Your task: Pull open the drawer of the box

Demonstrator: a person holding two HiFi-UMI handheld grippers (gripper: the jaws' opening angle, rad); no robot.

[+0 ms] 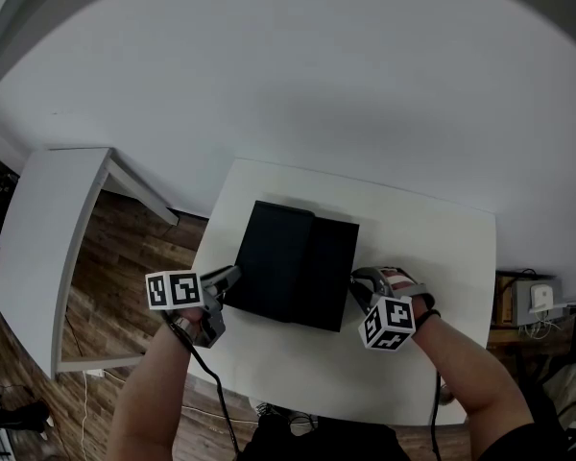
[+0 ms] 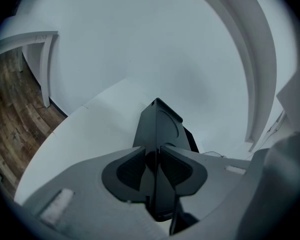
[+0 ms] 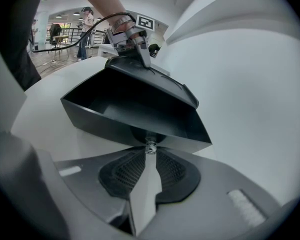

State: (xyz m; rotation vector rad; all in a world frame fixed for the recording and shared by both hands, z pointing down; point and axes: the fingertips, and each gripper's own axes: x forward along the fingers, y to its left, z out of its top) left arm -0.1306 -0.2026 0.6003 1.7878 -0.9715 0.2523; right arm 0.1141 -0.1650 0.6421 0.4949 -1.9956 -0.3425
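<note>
A black box (image 1: 274, 257) lies on the white table (image 1: 432, 248), its drawer (image 1: 334, 275) slid part-way out toward the right. My left gripper (image 1: 232, 279) is at the box's left end, shut on its thin edge; in the left gripper view the black box wall (image 2: 157, 129) stands between the pads (image 2: 131, 170). My right gripper (image 1: 357, 291) is at the drawer's front. In the right gripper view the open, empty drawer (image 3: 130, 109) faces me, and the jaw tips (image 3: 150, 151) close on its small clear knob (image 3: 150, 145). The left gripper (image 3: 141, 51) shows behind the box.
A second white table (image 1: 38, 229) stands to the left over a wood floor (image 1: 115, 257). The table's near edge (image 1: 298, 413) is close to my arms. A white wall (image 1: 317, 65) rises behind the table. People stand far off in the room (image 3: 85, 21).
</note>
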